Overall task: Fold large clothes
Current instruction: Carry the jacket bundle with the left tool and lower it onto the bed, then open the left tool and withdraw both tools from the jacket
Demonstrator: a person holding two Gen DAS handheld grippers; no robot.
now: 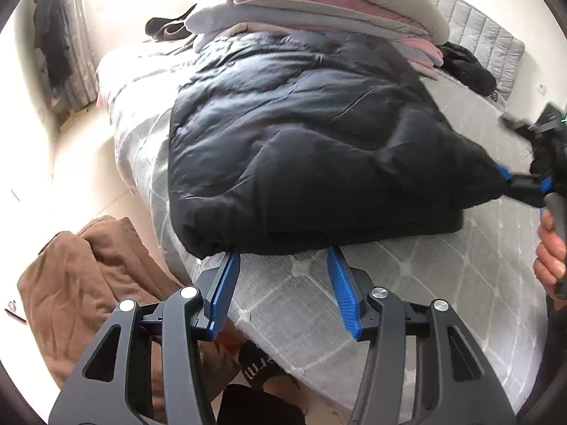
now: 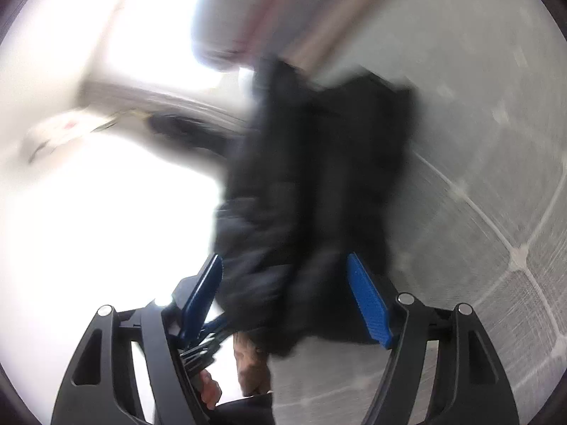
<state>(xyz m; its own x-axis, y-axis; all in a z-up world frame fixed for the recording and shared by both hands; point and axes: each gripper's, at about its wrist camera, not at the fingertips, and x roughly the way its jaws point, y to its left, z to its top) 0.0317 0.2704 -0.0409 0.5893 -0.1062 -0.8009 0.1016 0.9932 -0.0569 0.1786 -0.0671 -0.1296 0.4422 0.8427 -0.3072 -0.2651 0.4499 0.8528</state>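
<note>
Jacket (image 1: 319,141) is what we are folding: a big black puffy one, lying in a thick bundle on the grey quilted bed (image 1: 443,283). Our left gripper (image 1: 283,251) stands spread, its 2 blue tips at the near hem, pinching nothing that we can see. Our right gripper (image 2: 283,265) is blurred in its own view; dark cloth sits between its spread jaws, and from the left view it meets the jacket's right corner, but we cannot tell whether the pads press. To do this step well, we judge we should bite deep into the hem through all layers, lift both corners level, and carry them over together. Beyond lie stacked bedding (image 1: 319,0) and a brown garment (image 1: 92,283)
</note>
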